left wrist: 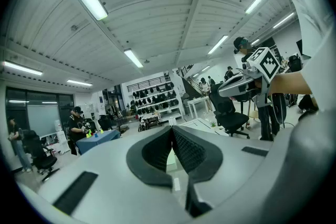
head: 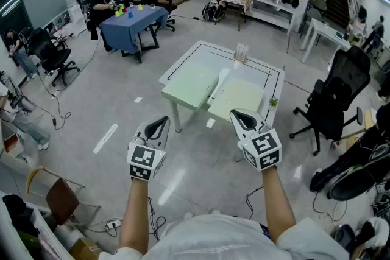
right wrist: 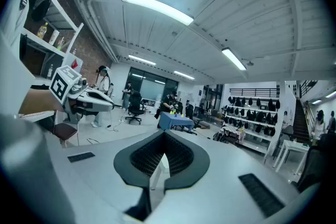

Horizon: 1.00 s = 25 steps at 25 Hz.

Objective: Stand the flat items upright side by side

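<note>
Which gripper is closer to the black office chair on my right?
Right. The right gripper hangs just left of the black office chair; the left gripper is farther left, beyond the right one.

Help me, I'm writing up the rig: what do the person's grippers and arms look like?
Both the left gripper and the right gripper have pale grey shells that taper to a point, lined with black ribbed pads. Each carries a white cube printed with black square markers. The person wears a light short-sleeved top.
</note>
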{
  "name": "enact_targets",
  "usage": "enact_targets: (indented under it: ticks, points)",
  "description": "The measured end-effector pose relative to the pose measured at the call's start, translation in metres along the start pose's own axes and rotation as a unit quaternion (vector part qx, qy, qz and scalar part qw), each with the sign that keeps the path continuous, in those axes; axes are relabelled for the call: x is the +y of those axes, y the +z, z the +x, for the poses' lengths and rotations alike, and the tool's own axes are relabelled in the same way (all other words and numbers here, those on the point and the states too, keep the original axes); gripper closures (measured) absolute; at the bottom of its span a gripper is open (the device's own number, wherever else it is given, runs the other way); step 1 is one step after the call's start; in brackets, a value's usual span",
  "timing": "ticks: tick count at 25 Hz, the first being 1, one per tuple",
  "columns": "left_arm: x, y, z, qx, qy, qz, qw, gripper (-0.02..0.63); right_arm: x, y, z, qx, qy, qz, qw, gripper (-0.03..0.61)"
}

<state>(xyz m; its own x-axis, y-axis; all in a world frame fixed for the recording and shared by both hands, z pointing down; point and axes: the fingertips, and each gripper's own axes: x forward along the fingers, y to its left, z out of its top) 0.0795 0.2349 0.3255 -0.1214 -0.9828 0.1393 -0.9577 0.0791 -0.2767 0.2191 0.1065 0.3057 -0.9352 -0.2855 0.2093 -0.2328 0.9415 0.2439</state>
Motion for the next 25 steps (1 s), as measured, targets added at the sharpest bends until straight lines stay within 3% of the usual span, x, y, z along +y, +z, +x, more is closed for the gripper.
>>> enact_targets:
  ticks: [5, 10, 12, 17, 19, 25]
  points:
    - [0.007, 0.0, -0.003, -0.012, 0.01, -0.017, 0.9997, 0.595, 0.003, 0.0, -0.001, -0.019, 0.01, 0.033, 0.999, 0.555]
    - [0.007, -0.005, -0.007, -0.01, -0.005, 0.016, 0.9998, 0.595, 0.013, 0.002, 0.006, -0.022, 0.017, 0.011, 1.0, 0.555]
    - [0.011, -0.005, -0.008, -0.01, -0.003, 0.008, 0.9999, 0.595, 0.015, 0.004, 0.009, -0.022, 0.016, 0.011, 1.0, 0.55]
    - [0.02, -0.002, -0.016, -0.026, -0.008, -0.012, 0.9995, 0.584, 0.027, 0.003, 0.02, -0.007, 0.026, 0.006, 1.0, 0.454]
    - [0.028, -0.003, -0.02, -0.041, -0.003, -0.027, 0.9988, 0.481, 0.034, 0.004, 0.025, -0.007, 0.03, 0.004, 1.0, 0.426]
    - [0.051, -0.028, -0.033, -0.04, 0.007, -0.049, 0.998, 0.425, 0.069, -0.007, 0.038, 0.021, 0.063, 0.04, 0.997, 0.35]
